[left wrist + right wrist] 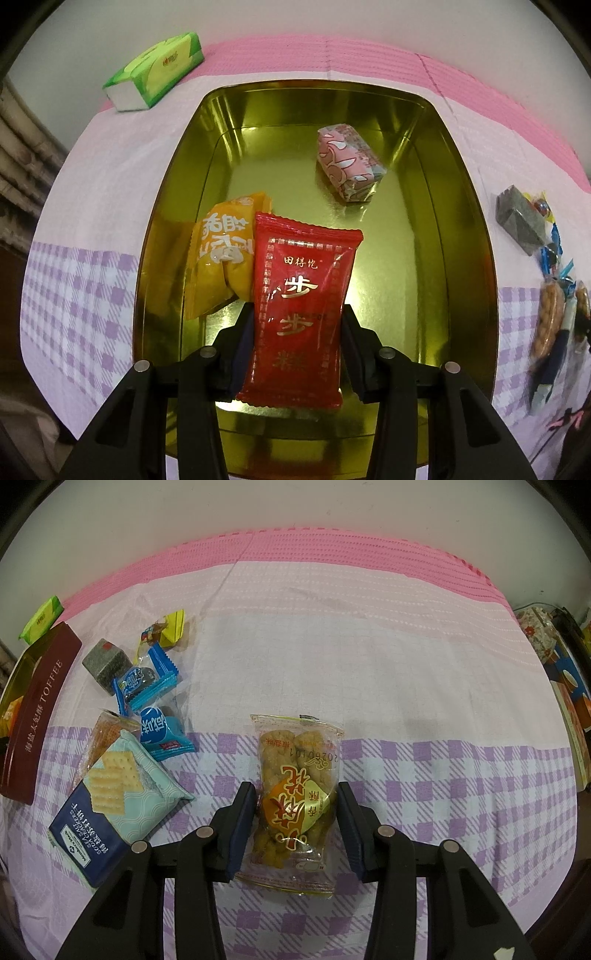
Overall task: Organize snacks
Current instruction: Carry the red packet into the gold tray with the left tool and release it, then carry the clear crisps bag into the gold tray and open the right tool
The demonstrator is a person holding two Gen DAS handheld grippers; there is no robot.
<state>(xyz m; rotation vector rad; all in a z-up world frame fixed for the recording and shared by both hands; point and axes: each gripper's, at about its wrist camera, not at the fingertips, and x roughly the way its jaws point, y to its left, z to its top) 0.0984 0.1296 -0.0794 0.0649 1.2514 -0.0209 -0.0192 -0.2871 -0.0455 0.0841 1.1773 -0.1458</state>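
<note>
Left tongs (297,328) clenched on red packet (301,306), held over gold tin (476,258); next, release inside. Right tongs (295,812) spread, straddling twist-snack bag (295,801) lying on tabletop (406,686); closing looks next.

A gold tin (465,206) holds red (301,306), orange (218,266) and pink-patterned packets (349,162); the cloth (406,657) runs pink, white, then lilac check, beside blue wrappers (147,683) and a green tissue pack (159,70).
</note>
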